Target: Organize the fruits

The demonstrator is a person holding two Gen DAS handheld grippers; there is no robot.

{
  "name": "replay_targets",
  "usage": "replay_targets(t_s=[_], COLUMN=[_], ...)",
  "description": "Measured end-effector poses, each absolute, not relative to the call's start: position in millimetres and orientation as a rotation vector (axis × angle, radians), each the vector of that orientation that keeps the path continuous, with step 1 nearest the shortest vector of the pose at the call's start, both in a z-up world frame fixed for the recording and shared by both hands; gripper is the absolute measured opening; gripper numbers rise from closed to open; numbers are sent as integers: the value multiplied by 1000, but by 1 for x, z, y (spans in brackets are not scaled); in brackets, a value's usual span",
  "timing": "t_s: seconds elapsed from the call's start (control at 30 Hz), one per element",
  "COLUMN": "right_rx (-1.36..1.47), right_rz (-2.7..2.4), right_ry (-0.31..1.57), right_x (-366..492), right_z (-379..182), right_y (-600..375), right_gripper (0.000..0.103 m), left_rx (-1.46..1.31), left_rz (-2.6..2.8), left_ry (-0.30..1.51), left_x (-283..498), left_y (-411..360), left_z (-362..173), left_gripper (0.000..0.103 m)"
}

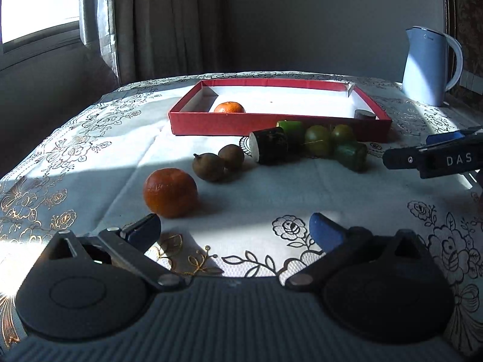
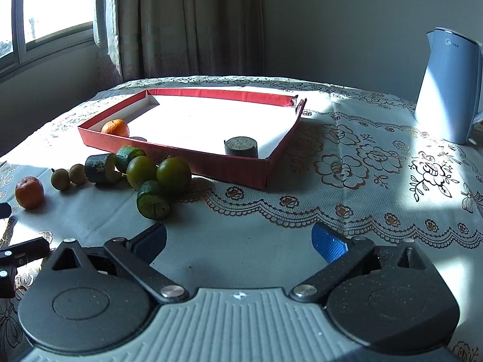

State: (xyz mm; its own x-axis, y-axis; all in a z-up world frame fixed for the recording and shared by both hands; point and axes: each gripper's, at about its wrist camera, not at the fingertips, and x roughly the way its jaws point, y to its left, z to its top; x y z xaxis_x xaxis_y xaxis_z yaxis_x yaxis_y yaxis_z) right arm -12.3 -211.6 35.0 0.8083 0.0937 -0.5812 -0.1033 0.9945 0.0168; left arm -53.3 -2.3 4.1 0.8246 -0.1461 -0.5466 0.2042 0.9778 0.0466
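Observation:
A red shallow box (image 1: 211, 126) (image 2: 211, 163) lies on the table with one orange (image 1: 229, 107) (image 2: 115, 127) and a dark cylinder piece (image 2: 241, 147) (image 1: 364, 114) inside. In front of it lie a loose orange (image 1: 170, 192) (image 2: 29, 192), two small brown fruits (image 1: 219, 163) (image 2: 68, 176), two round green fruits (image 1: 329, 138) (image 2: 160, 173) and several dark green cylinder pieces (image 1: 270, 144) (image 2: 152, 200). My left gripper (image 1: 235, 230) is open and empty, just short of the loose orange. My right gripper (image 2: 238, 241) is open and empty, near the green pieces; it also shows in the left wrist view (image 1: 434, 157).
A pale blue electric kettle (image 1: 428, 66) (image 2: 449, 87) stands at the table's back right. A floral lace tablecloth (image 2: 347, 181) covers the table. Curtains (image 2: 187, 24) and a window (image 2: 48, 9) stand behind the table's far edge.

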Motion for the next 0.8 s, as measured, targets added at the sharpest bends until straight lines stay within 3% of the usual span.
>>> replay_targets(t_s=[0.17,0.23,0.27,0.33,0.43,0.5,0.8], right_rx=[-72,-85,-83,-80,-84,-80,-70], right_rz=[162,174,188,199,196,200,242], right_ry=[605,609,630,651,666,677,671], right_x=[1,6,11,17,23,26,28], right_z=[43,42,39,35,27,24,24], right_y=[-185,-178,-175,-172,-168,-168,-166], right_gripper=[102,95,85,77,76,66,46], left_rx=[104,98,98,91,80,76,55], left_rz=[-180,-178,-179,-181,-185,-187,-197], left_ry=[571,573,572,576,580,582,593], left_x=[-54,-54,-54,-53,-52,-51,-49], left_y=[-3,-3,-3,-2,0,0,3], left_z=[4,4,4,4,3,3,2], left_gripper=[103,103,103,103,103,103,103])
